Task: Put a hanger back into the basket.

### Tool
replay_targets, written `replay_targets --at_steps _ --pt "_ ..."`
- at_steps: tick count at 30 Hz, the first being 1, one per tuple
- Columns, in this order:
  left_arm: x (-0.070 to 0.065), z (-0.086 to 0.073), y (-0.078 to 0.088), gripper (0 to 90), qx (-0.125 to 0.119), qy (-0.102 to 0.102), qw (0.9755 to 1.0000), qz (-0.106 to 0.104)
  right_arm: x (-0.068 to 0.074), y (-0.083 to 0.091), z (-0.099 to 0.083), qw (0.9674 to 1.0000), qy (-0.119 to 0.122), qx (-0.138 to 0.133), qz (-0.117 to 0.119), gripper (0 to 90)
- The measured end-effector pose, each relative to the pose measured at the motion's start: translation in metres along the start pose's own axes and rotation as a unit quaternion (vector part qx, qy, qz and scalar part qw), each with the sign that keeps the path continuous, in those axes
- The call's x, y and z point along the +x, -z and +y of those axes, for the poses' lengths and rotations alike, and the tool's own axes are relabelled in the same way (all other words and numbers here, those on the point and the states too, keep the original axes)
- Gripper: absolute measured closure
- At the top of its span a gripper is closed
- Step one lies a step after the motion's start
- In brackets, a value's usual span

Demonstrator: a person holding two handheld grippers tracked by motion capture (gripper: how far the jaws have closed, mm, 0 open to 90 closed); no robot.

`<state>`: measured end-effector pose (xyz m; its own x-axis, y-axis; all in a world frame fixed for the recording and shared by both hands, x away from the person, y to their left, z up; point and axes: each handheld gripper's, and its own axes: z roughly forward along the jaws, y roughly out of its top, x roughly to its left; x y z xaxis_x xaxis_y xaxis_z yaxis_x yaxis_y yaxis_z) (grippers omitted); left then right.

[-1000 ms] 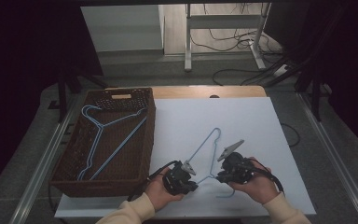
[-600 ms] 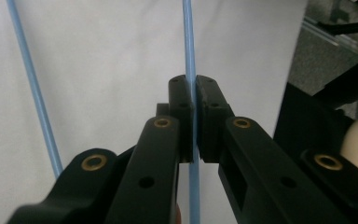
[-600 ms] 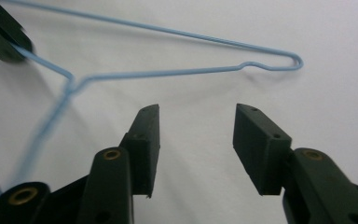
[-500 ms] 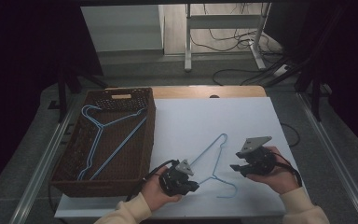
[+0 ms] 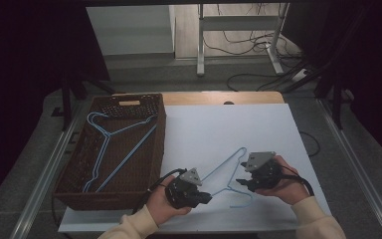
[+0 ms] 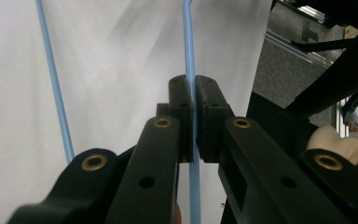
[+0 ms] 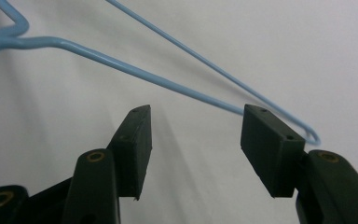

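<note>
A light blue wire hanger [image 5: 222,166] lies on the white table top [image 5: 219,124], near the front. My left gripper [image 5: 208,195] is shut on one of its thin wires; in the left gripper view the pads [image 6: 182,100] pinch the blue wire [image 6: 188,42] between them. My right gripper [image 5: 241,182] sits just right of the hanger. Its jaws have just been opening and now stand open with nothing between them [image 7: 196,126]. The hanger's wires [image 7: 121,65] run just beyond the tips, one passing behind the right-hand jaw.
A dark woven basket [image 5: 161,134] stands at the table's left and holds more blue wire hangers [image 5: 110,135]. Metal rails run along both sides of the table. Cables and a frame's legs lie on the floor beyond the far edge.
My right gripper has opened, let go of the hanger and drawn off to the right. The left gripper keeps its grip and has risen slightly, shifting the hanger a little.
</note>
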<state>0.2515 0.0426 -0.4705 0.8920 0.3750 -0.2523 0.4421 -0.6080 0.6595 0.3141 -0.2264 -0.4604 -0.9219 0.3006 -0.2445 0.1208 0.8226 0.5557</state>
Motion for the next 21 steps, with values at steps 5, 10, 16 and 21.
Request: replay_targets --at_steps 5,10,16,21 --pt "0.000 0.000 0.002 86.7 -0.009 0.000 0.9999 -0.009 0.002 -0.007 0.008 0.9993 0.036 -0.010 0.000 44.8" --pt "0.001 0.000 0.003 86.7 -0.012 0.000 0.9999 -0.012 0.003 -0.013 0.012 0.9988 0.046 -0.007 0.018 53.3" --pt "0.004 0.000 0.007 86.6 -0.028 0.010 0.9992 -0.025 0.004 -0.009 0.012 0.9979 0.062 -0.018 0.011 60.2" --pt "0.004 0.000 0.007 86.7 -0.026 0.009 0.9993 -0.026 0.005 -0.008 0.013 0.9967 0.078 -0.020 0.011 62.5"
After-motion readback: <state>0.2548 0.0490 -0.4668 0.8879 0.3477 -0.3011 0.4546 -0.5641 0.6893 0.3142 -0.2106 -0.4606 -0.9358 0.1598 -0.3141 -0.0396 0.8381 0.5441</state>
